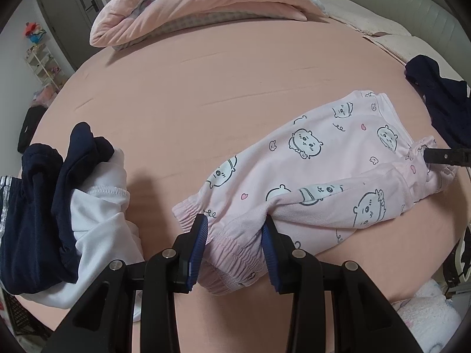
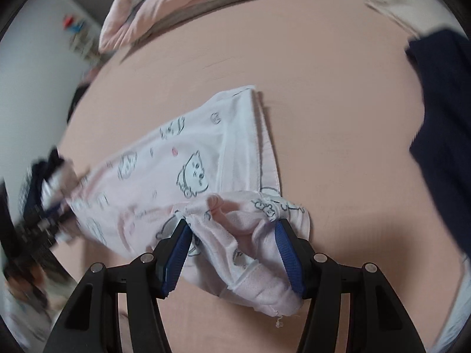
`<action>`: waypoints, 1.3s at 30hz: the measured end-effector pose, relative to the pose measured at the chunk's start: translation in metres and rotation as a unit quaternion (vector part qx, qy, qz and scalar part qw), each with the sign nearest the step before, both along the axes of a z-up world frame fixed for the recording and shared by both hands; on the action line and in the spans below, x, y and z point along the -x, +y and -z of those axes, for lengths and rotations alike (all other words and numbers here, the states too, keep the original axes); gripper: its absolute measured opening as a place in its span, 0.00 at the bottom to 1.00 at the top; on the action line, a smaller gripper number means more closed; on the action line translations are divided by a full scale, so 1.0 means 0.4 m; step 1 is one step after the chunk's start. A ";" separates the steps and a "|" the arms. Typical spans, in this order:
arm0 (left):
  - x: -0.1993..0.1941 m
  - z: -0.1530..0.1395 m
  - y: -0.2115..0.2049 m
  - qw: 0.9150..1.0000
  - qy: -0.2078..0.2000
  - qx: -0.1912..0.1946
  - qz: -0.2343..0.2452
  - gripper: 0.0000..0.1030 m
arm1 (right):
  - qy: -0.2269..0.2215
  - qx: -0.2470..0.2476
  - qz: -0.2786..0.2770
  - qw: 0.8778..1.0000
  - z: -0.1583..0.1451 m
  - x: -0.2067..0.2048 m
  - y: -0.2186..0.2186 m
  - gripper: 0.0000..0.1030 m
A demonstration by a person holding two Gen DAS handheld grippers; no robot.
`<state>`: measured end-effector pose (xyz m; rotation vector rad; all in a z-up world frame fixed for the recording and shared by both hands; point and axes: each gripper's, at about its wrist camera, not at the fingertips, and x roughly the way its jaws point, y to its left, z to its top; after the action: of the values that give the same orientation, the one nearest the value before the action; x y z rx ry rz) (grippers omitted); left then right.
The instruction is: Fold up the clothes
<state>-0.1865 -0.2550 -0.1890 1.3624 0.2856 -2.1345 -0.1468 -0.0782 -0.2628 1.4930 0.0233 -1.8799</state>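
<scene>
Only left cam shows navy/white pile (image 1: 67, 206) beside pink trousers (image 1: 309, 182).

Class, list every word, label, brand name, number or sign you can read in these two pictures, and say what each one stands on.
None: no readable text in either view.
Pink pyjama trousers: cartoon animals, hearts and squiggles only, no letters.
Navy and white garment: silver stripes, no wording.
Shelf items by the wall: too small to read.
Right wrist view: blurred.
</scene>
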 end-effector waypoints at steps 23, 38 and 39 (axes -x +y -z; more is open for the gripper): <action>-0.021 -0.045 -0.039 0.998 0.042 -0.030 -0.039 0.32 | 0.115 0.010 -0.029 0.993 -0.129 -0.035 -0.062 0.11; -0.009 -0.062 -0.063 0.998 0.053 -0.026 -0.029 0.18 | 0.167 0.014 -0.047 0.985 -0.199 0.012 -0.121 0.09; -0.005 -0.061 -0.063 0.998 0.051 -0.023 -0.027 0.18 | 0.166 0.014 -0.047 0.985 -0.201 0.018 -0.124 0.09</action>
<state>-0.1844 -0.2803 -0.1646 1.2596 0.4108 -2.1676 -0.1539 -0.1280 -0.1824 1.1260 0.2175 -2.0224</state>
